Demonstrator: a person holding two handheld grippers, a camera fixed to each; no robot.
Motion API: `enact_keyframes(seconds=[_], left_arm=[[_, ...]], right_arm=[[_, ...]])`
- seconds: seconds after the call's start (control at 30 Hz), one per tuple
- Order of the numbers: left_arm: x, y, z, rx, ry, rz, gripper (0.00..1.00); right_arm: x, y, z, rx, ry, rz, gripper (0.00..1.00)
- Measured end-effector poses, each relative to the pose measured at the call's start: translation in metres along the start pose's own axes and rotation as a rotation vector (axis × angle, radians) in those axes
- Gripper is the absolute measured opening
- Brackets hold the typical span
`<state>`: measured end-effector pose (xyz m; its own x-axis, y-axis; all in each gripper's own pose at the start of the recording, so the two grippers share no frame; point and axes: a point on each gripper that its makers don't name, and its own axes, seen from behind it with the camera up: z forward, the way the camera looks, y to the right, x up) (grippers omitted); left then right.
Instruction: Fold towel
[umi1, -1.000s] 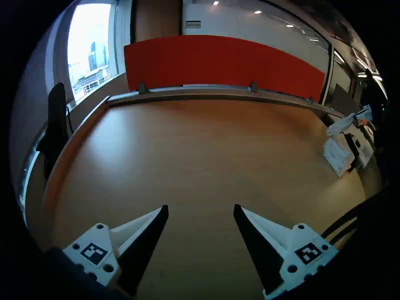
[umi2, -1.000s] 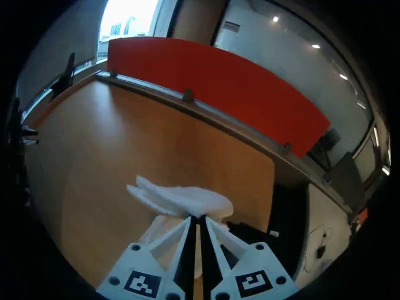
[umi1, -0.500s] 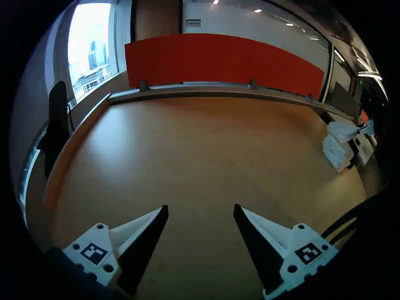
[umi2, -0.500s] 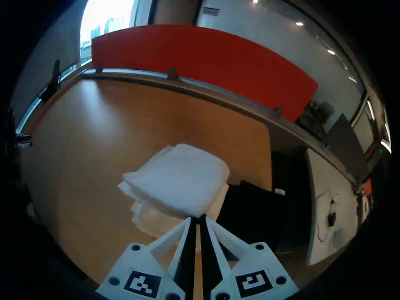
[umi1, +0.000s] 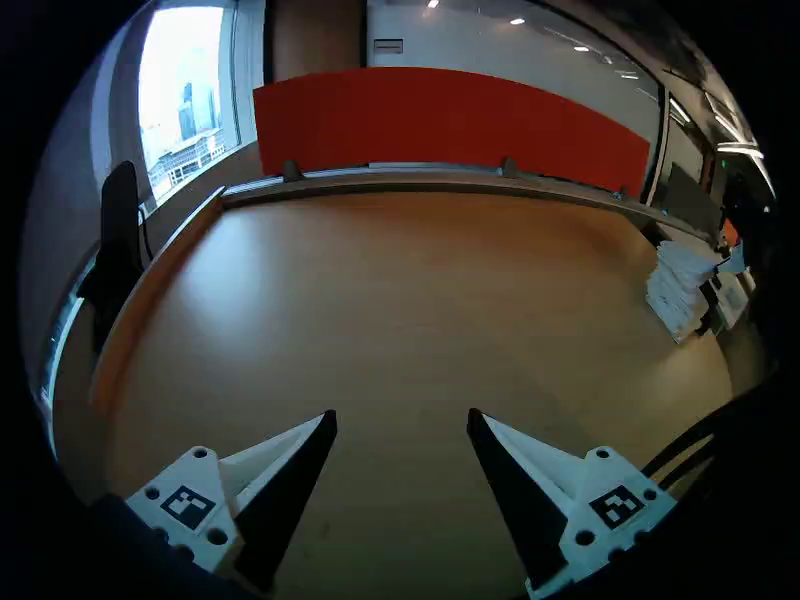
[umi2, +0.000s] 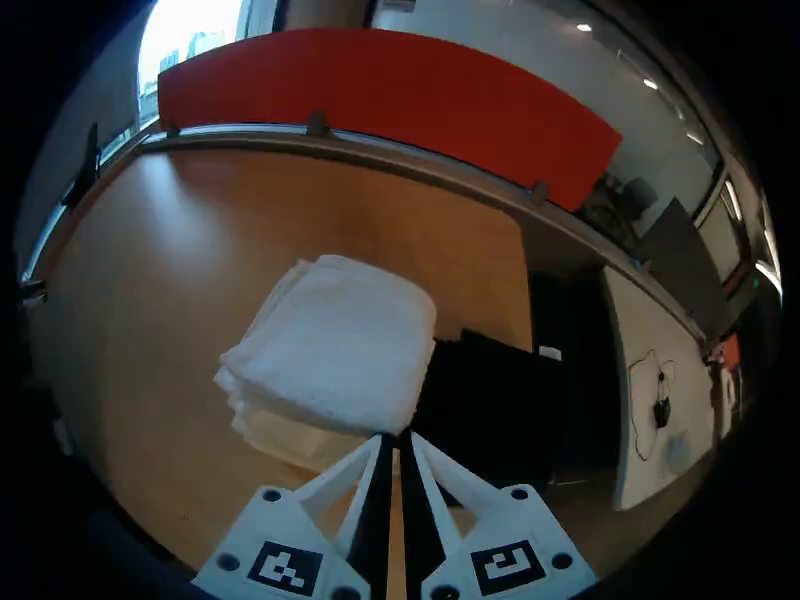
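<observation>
We looked at how much of the job was done. The towel (umi2: 335, 345) was already folded up small and square. It lay flat on top of a pile (umi2: 275, 440) of other folded white cloths. The pile sat on the wooden tabletop (umi2: 150, 260), close to its right edge, with something dark just beside it.

The right gripper (umi2: 398, 440) had its two fingers pressed together. The tips were right at the near edge of the towel. As best we could tell, they were pinching that edge, but the spot was small and hard to see.

The left gripper (umi1: 400, 415) had its fingers spread wide apart. It held nothing. It hung over a bare part of the tabletop, well apart from the pile. A long red screen (umi1: 450, 110) stood along the far side of the tabletop.

So we thought the folding itself was finished for this towel. All the folds looked made, and the towel looked neat, with no loose corner sticking out. What we thought was left was very little: let go of the edge and pull the right gripper away without dragging the towel off the pile. A quick tug could mess up the top fold or tip the pile toward the edge, so a slow, gentle move seemed best to us.
</observation>
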<state>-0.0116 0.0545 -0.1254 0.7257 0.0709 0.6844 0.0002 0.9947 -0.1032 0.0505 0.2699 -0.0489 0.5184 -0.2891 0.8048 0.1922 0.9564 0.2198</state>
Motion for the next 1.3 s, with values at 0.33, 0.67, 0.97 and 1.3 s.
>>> enact_keyframes(seconds=[0.33, 0.67, 0.97, 1.3], left_arm=[[-0.002, -0.004, -0.002, 0.008, -0.003, -0.003, 0.97], [-0.002, -0.002, -0.001, 0.005, -0.007, 0.002, 0.97], [-0.002, -0.004, 0.0, 0.007, -0.009, 0.006, 0.97], [-0.001, -0.005, -0.001, 0.007, -0.008, 0.009, 0.97]], right_arm=[[-0.003, 0.004, 0.007, -0.016, -0.015, 0.014, 0.05], [-0.009, 0.001, 0.013, -0.022, -0.024, 0.022, 0.05], [-0.015, 0.003, 0.02, -0.041, -0.027, 0.048, 0.05], [-0.02, 0.009, 0.022, -0.075, -0.03, 0.067, 0.2]])
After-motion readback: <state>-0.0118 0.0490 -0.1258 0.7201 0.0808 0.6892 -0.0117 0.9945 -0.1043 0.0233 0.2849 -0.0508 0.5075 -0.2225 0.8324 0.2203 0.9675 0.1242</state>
